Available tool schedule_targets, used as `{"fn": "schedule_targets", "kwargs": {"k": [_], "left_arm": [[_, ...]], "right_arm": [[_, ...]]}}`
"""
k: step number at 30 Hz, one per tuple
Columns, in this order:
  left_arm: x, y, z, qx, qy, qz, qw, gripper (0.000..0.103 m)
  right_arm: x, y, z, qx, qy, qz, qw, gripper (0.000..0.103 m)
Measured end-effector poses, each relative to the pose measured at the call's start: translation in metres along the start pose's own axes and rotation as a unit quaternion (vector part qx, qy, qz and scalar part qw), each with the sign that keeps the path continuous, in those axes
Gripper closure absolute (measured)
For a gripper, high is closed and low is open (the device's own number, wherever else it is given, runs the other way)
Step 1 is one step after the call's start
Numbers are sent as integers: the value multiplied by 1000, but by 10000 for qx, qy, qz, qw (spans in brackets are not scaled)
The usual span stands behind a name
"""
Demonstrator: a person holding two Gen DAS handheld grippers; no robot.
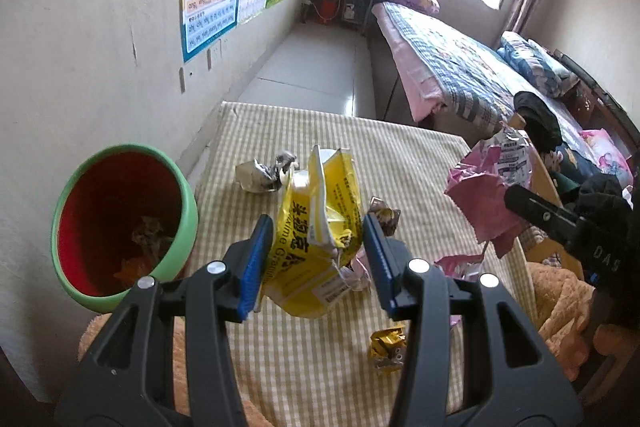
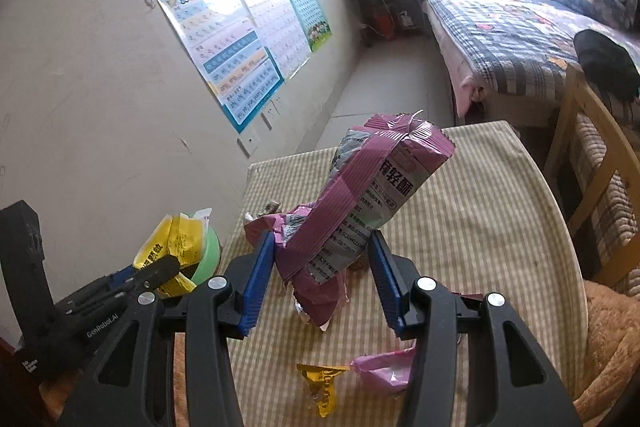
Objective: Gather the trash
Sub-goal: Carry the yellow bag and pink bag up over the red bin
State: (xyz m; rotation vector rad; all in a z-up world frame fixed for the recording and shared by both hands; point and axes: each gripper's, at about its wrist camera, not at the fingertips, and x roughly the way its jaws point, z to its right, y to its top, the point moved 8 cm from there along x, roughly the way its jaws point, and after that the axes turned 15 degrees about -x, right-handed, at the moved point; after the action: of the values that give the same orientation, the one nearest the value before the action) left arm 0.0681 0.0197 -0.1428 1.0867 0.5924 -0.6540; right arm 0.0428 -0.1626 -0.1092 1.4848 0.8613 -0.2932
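- Far left, around 9 o'clock in the left wrist view: the green bin [image 1: 124,227] with the red inside sits at the edge of the checked surface [image 1: 320,367], a few scraps already at the bottom. It's just beside the left tool, so the drop looks short.
- Left tool [image 1: 316,259] is pinching the yellow bag [image 1: 316,215], blue pads pressed on both sides. The bag is crumpled, torn open at the top and floppy. It hangs above the surface, pretty much dead centre.
- Risk there: the bag is wide and limp, so it could catch the bin rim and flop outside, or slip if the pinch only has a thin fold.
- Loose bits on the surface: a grey crumpled wrapper [image 1: 262,173] at about 11 o'clock of the yellow bag, and a small gold wrapper [image 1: 386,347] at about 5 o'clock. Both not yet collected.
- Right tool [image 2: 322,267] is clamped on the pink bag [image 2: 360,203], which is tall, creased, with a grey printed panel, and stands up at 12 o'clock from the jaws.
- Risk: both tools heading for one bin could bump, and the top-heavy pink bag may tip out.
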Motion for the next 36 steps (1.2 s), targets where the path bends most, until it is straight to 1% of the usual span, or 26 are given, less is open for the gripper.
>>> {"fn": "schedule_targets", "kwargs": {"k": [16, 27, 36], "left_arm": [[-6, 6, -25, -231, 196, 128, 9995, 59], [-13, 11, -44, -409, 306, 229, 9984, 58], [-12, 15, -59, -529, 392, 241, 9975, 58]], "right_arm": [[6, 3, -19, -287, 55, -106, 9995, 56], [14, 7, -41, -548, 199, -155, 9982, 56], [22, 12, -56, -724, 305, -176, 9968, 56]]}}
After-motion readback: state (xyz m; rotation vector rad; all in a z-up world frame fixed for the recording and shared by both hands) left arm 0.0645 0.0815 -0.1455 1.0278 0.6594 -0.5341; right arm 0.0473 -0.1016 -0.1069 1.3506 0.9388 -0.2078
